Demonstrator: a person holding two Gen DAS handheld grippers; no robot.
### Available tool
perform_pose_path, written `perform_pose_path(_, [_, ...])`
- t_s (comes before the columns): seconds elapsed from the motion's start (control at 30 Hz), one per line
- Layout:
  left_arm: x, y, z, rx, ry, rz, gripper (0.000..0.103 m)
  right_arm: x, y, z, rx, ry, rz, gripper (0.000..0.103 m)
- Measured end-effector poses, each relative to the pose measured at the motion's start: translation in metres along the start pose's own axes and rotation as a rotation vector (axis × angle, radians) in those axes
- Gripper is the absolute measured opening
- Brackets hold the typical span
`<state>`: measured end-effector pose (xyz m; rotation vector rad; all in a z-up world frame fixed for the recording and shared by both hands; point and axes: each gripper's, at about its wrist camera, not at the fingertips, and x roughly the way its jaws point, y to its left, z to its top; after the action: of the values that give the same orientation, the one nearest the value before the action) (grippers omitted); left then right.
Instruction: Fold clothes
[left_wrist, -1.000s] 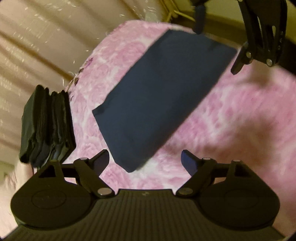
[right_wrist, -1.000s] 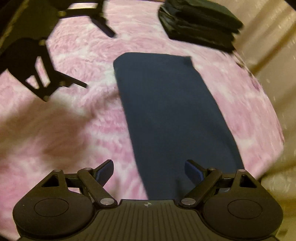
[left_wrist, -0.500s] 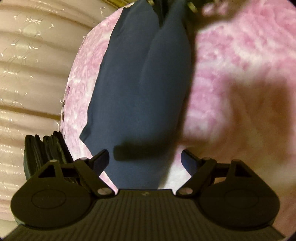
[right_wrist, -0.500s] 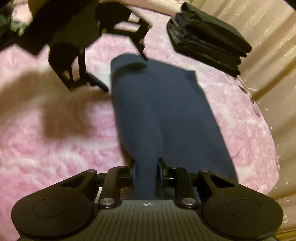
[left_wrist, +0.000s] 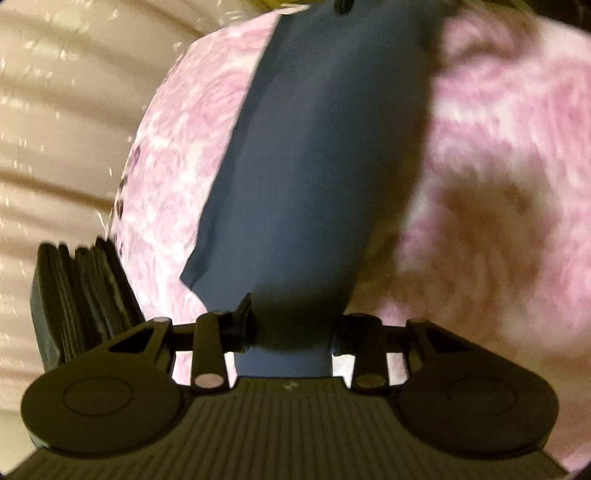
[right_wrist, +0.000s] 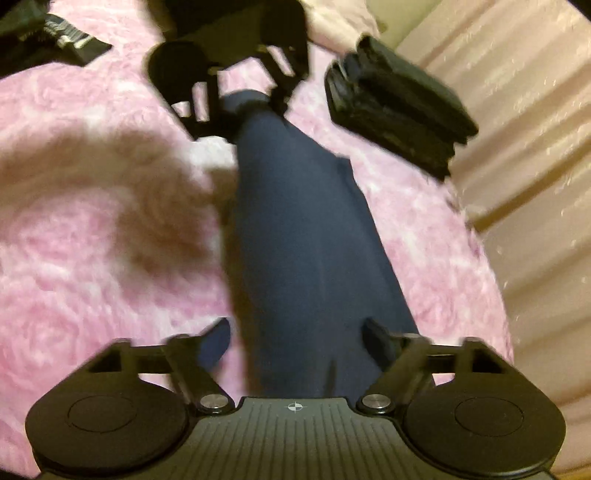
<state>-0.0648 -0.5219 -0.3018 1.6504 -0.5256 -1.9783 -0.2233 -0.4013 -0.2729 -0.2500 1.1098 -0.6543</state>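
My left gripper (left_wrist: 291, 328) is closing on the near end of the navy cloth (left_wrist: 317, 177), which lies lengthwise on the pink blanket (left_wrist: 498, 147). My right gripper (right_wrist: 299, 345) is opening, released, with the cloth's other end between its fingers. A stack of folded dark clothes (right_wrist: 399, 107) sits at the far right.

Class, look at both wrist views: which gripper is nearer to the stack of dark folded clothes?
Left. The left gripper, closing on the navy cloth's far end, sits just beside the stack. The right gripper, opening at the cloth's other end, is farther away.
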Motion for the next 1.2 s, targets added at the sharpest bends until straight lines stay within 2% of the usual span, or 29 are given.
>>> perform_pose_path(0.07, [-0.004,0.010,0.003,-0.030,0.007,-0.020,0.031,0.009,0.010,-0.001,-0.032,-0.023,-0.016,0.081])
perform_pose_path(0.13, [-0.005,0.017,0.007,-0.039,0.017,-0.041,0.031,0.026,0.011,-0.006,-0.063,0.026,-0.053,0.079])
perform_pose_path(0.2, [-0.006,0.020,0.009,-0.043,0.032,-0.055,0.031,0.041,-0.005,-0.013,-0.045,0.099,-0.041,0.023])
perform_pose_path(0.33, [-0.016,0.019,0.013,-0.059,0.064,-0.084,0.031,0.025,-0.045,-0.015,-0.064,0.089,0.071,0.018])
perform_pose_path(0.43, [-0.037,0.015,0.025,-0.129,0.103,-0.081,0.031,0.014,-0.070,-0.015,-0.143,0.039,0.128,0.018])
perform_pose_path(0.53, [-0.060,0.009,0.036,-0.262,0.164,-0.058,0.031,0.011,-0.096,-0.009,-0.252,-0.068,0.212,0.018])
perform_pose_path(0.7, [-0.097,-0.011,0.053,-0.526,0.336,0.014,0.031,0.005,-0.117,0.003,-0.502,-0.274,0.296,0.018])
perform_pose_path(0.8, [-0.117,-0.036,0.081,-0.659,0.422,0.035,0.031,0.005,-0.107,-0.017,-0.617,-0.312,0.343,0.018])
perform_pose_path(0.9, [-0.120,-0.067,0.112,-0.767,0.464,0.011,0.031,0.008,-0.087,-0.055,-0.697,-0.268,0.388,0.018])
perform_pose_path(1.0, [-0.110,-0.105,0.145,-0.822,0.487,-0.015,0.031,0.007,-0.067,-0.092,-0.732,-0.223,0.360,0.018])
perform_pose_path(1.13, [-0.096,-0.142,0.172,-0.823,0.510,0.053,0.032,0.003,-0.053,-0.112,-0.766,-0.211,0.285,0.018])
perform_pose_path(1.2, [-0.094,-0.155,0.179,-0.824,0.517,0.097,0.034,0.003,-0.048,-0.117,-0.794,-0.204,0.256,0.025])
